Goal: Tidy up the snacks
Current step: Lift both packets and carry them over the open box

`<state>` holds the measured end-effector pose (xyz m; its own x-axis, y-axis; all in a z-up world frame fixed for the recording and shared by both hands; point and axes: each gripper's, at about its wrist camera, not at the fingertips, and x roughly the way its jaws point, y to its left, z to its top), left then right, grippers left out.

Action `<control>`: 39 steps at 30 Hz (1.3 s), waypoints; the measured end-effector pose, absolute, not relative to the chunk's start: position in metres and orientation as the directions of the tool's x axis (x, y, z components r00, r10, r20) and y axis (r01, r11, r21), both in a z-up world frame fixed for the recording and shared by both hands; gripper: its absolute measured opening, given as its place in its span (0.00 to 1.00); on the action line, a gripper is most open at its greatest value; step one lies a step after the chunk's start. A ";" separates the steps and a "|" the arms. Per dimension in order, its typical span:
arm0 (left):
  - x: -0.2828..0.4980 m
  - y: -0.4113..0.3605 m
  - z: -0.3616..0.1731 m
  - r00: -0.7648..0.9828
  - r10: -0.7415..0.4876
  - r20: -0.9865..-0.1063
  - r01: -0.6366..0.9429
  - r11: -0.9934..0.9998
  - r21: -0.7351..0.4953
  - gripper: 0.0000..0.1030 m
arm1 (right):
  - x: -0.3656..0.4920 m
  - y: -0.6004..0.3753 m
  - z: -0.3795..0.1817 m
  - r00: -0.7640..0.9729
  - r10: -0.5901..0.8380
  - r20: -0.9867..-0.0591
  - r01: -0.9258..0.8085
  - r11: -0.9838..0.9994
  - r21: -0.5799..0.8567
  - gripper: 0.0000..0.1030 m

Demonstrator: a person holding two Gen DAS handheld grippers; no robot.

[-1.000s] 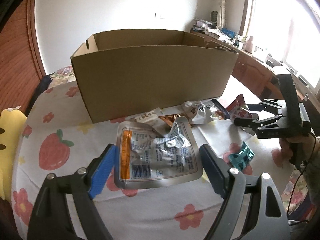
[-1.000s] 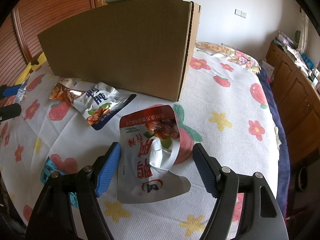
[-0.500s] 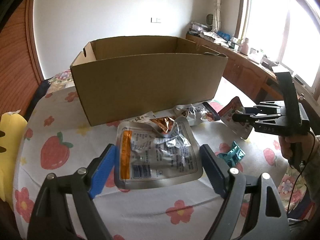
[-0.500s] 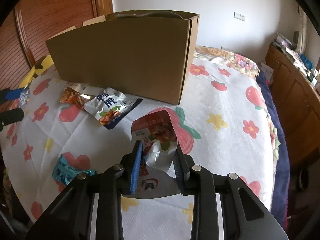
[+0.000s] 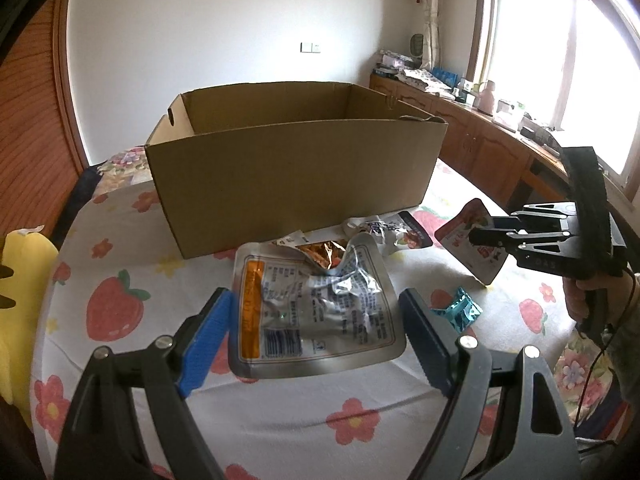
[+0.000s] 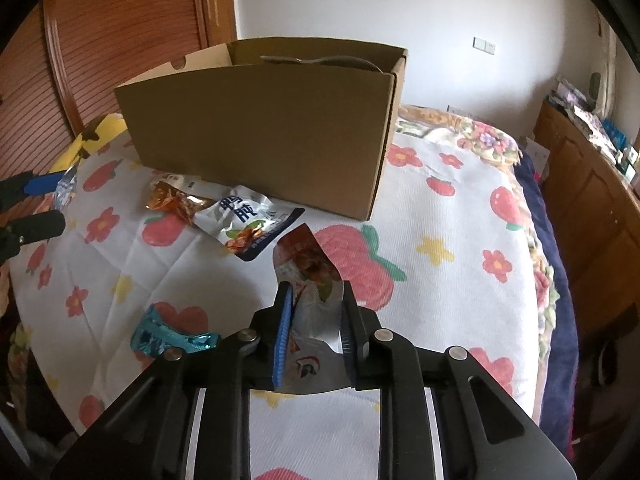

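A silver foil pouch (image 5: 320, 312) with an orange stripe spans my left gripper (image 5: 314, 296), whose pads press on its two side edges just above the tablecloth. My right gripper (image 6: 314, 292) is closing its jaws on a red and white snack pouch (image 6: 308, 264), which is pinched and crumpled between the pads and lifted off the cloth. In the left wrist view that red pouch (image 5: 464, 224) hangs tilted from the right gripper (image 5: 476, 234). An open cardboard box (image 5: 296, 184) stands behind, also seen in the right wrist view (image 6: 260, 136).
On the flowered tablecloth (image 6: 440, 216) in front of the box lie a blue and white pouch (image 6: 248, 224), an orange foil snack (image 6: 172, 200) and a small teal wrapper (image 6: 168, 338). A yellow object (image 5: 20, 300) sits at the table's left edge. Wooden cabinets (image 5: 480, 148) line the right wall.
The right gripper's jaws closed from wide apart onto the red pouch and lifted it off the cloth. The left gripper and its silver pouch stayed in place.
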<state>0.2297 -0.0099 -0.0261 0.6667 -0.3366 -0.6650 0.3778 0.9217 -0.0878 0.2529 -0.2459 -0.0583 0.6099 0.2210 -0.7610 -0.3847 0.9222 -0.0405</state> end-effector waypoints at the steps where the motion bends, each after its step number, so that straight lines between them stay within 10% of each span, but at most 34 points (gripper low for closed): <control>1: 0.229 -0.010 -0.027 0.667 -0.337 -0.665 0.378 0.921 -0.087 0.81 | 0.251 -0.245 -0.057 0.617 0.218 -0.756 -0.385 0.922 -0.048 0.19; 39: 0.331 -0.004 0.068 0.788 -0.379 -0.485 0.388 0.918 -0.086 0.81 | 0.299 -0.203 0.075 0.763 0.364 -0.534 -0.474 0.877 -0.079 0.18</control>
